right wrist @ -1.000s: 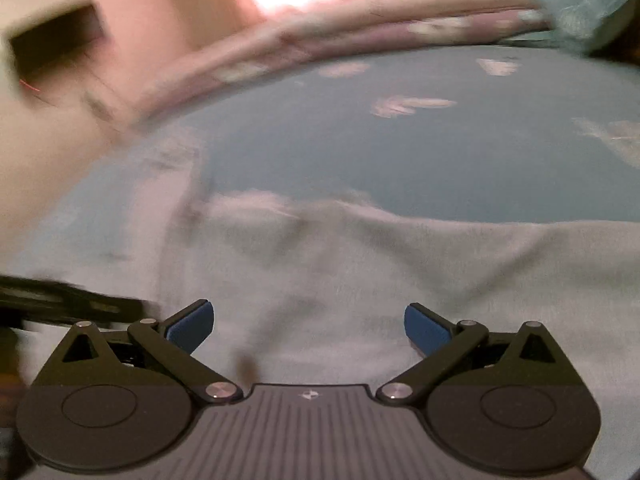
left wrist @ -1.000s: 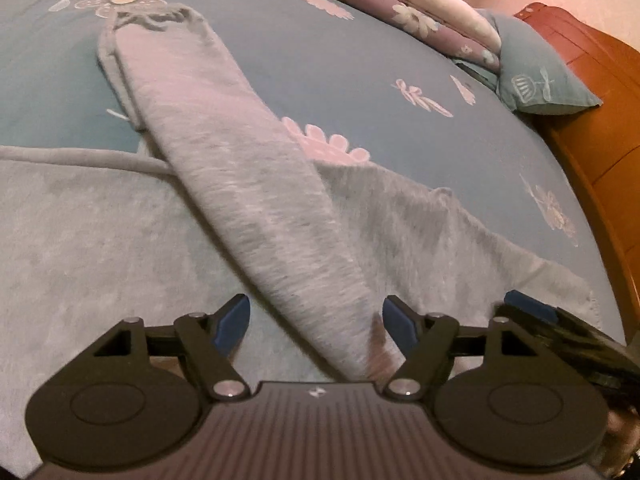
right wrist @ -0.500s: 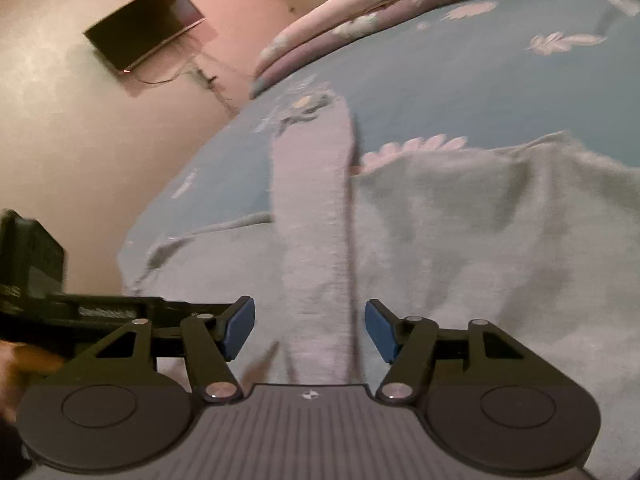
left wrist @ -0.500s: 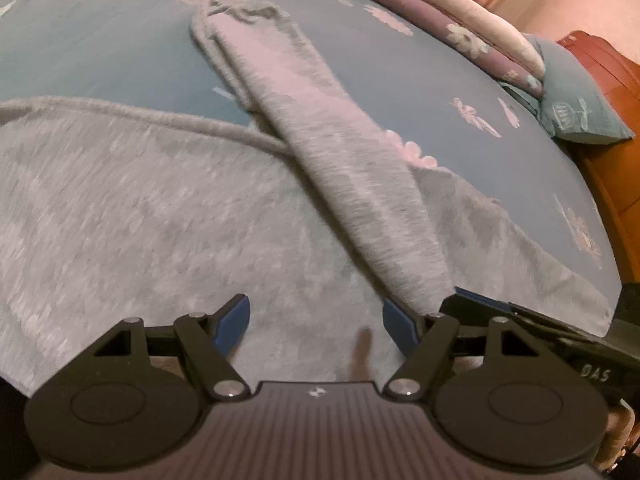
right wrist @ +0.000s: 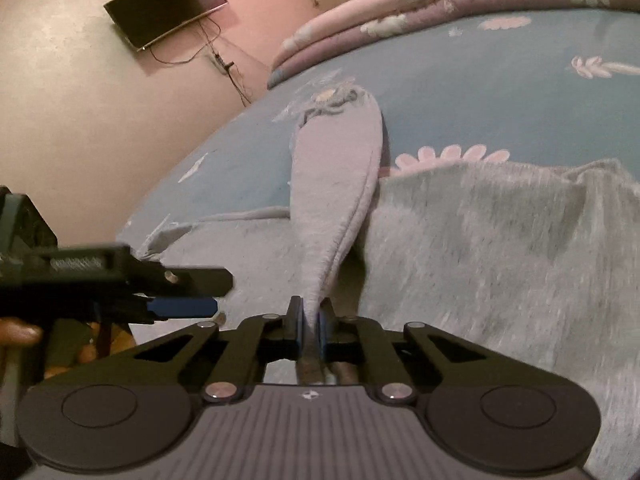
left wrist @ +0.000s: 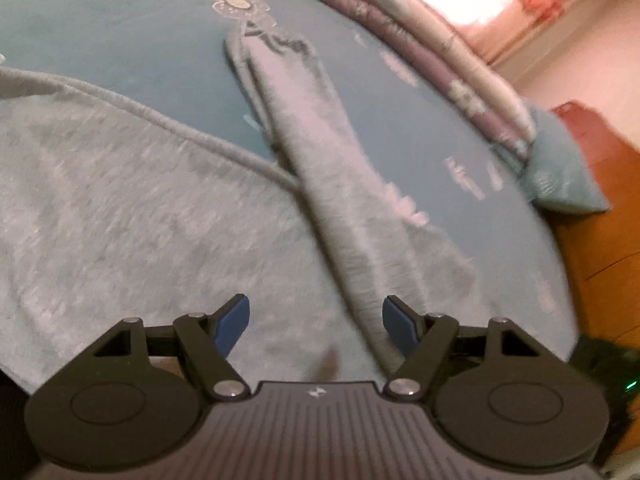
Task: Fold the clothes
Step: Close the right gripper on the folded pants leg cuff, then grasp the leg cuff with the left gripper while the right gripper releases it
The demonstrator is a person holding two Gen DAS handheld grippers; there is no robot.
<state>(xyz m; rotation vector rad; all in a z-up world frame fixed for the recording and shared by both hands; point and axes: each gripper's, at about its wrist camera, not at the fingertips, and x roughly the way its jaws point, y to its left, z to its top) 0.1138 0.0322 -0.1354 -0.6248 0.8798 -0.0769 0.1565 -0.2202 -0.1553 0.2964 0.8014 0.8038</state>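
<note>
A grey sweater (left wrist: 120, 208) lies spread on the blue flowered bed sheet (left wrist: 120, 32). Its long sleeve (left wrist: 320, 152) runs from the cuff at the far end back toward me. My left gripper (left wrist: 316, 324) is open and empty, low over the sweater body, with the sleeve passing by its right finger. My right gripper (right wrist: 309, 328) is shut on the near end of the sleeve (right wrist: 336, 184), which rises off the sweater body (right wrist: 500, 240). The left gripper (right wrist: 180, 306) shows at the left of the right wrist view.
Folded pink and purple quilts (left wrist: 420, 40) lie along the far edge of the bed. A teal pillow (left wrist: 560, 172) rests against the wooden headboard (left wrist: 600, 220) on the right. A wall-mounted TV (right wrist: 164, 4) hangs on the wall beyond the bed.
My right gripper has closed on the near end of the sleeve. My left gripper has shifted left over the sweater body, still open.
</note>
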